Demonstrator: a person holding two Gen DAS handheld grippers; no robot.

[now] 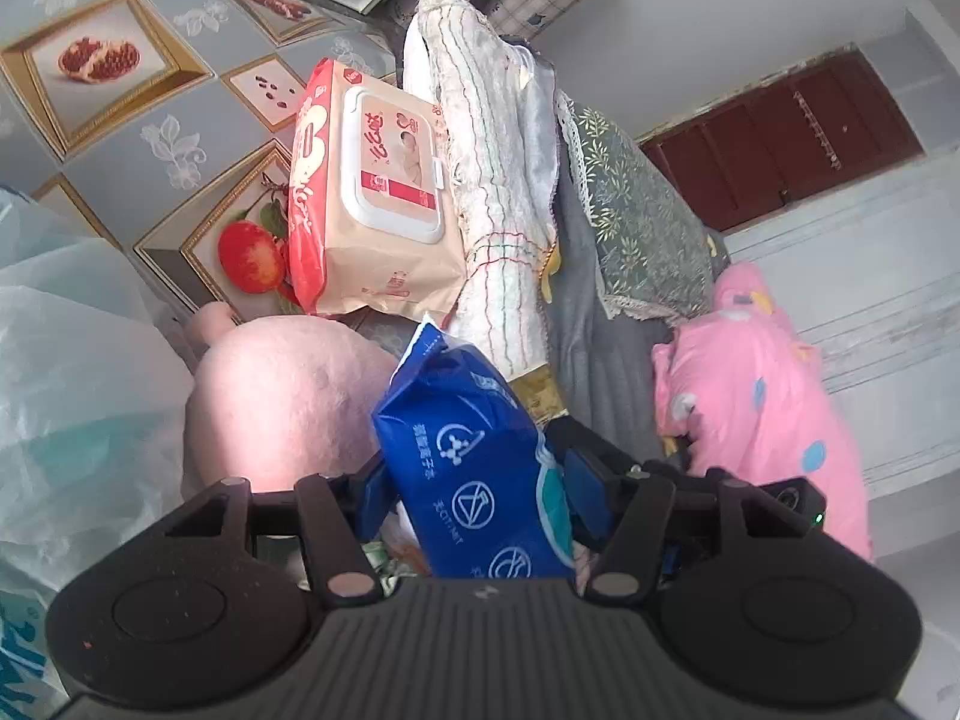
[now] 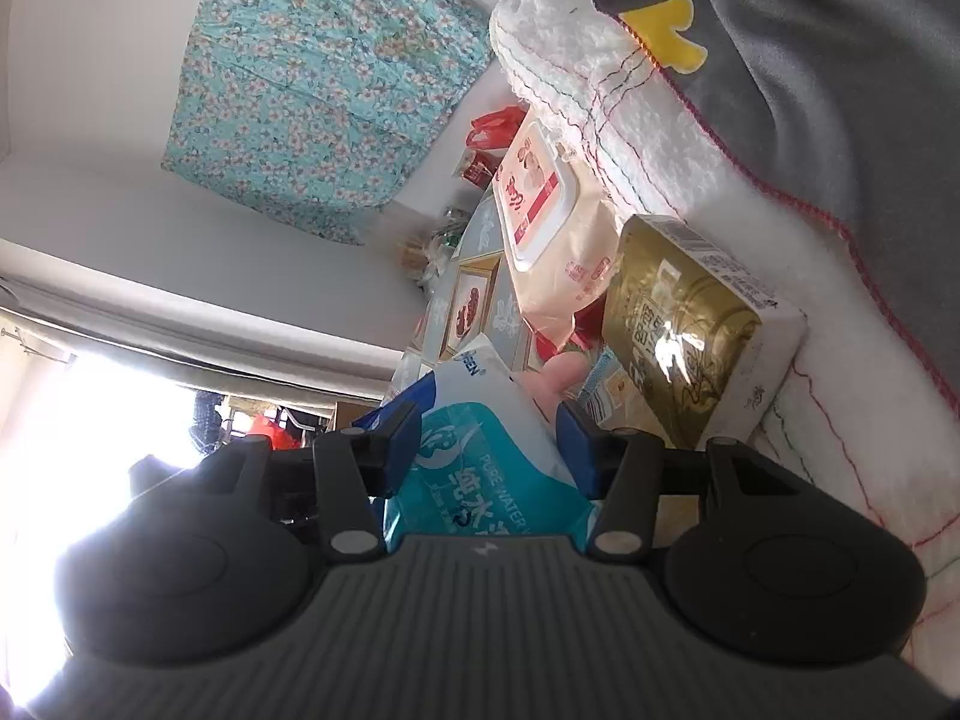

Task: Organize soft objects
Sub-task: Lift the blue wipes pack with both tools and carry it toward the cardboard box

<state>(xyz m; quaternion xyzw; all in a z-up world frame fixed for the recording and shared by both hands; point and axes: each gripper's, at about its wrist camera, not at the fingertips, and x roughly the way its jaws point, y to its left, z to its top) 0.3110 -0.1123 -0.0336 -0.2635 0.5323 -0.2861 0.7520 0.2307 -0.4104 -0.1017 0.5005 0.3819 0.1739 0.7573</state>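
Standing on end between the blue fingers of the left gripper (image 1: 477, 492), the blue wipes pack (image 1: 474, 456) runs its long axis away from the camera toward the striped towel (image 1: 498, 192); whether the pads press it I cannot tell. The right gripper (image 2: 489, 450) is clamped on the same pack (image 2: 486, 468). Beyond lie a peach wipes pack (image 1: 372, 204), a pink plush toy (image 1: 282, 402) and a fruit-print tablecloth (image 1: 120, 60) under white walls.

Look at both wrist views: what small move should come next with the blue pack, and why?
Probably let the right gripper finish closing on the blue wipes pack, then ease the left gripper off. Both pairs of jaws straddle the same pack, and it stands tilted among the pink plush and folded towels, so one firm grip seems wise before moving it.
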